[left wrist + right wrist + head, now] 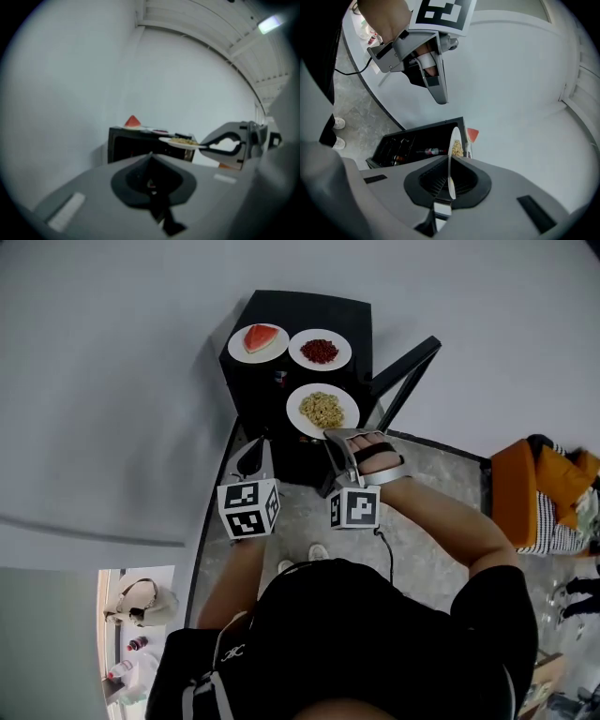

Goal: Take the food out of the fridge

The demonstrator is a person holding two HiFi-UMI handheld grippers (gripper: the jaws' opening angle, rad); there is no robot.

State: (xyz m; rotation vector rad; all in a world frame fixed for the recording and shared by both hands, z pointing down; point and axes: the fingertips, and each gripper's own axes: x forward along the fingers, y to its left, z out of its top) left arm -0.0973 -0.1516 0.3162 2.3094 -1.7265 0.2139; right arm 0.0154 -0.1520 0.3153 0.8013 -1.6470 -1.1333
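Observation:
A small black fridge [281, 381] stands against the wall with its door [405, 379] swung open. On its top sit a white plate with a watermelon slice [259, 340] and a white plate of red food [320, 351]. My right gripper [330, 435] is shut on the rim of a white plate of noodles [322, 411], held level near the fridge's top front edge. In the right gripper view the plate of noodles [453, 140] runs edge-on between the jaws. My left gripper [251, 448] is shut and holds nothing, hanging left of the plate of noodles [180, 142].
Bottles [426, 151] lie inside the open fridge [417, 143]. A white wall runs along the left. An orange bag and striped cloth [539, 493] sit on the grey floor at the right. A shelf with small bottles [131, 652] shows at the lower left.

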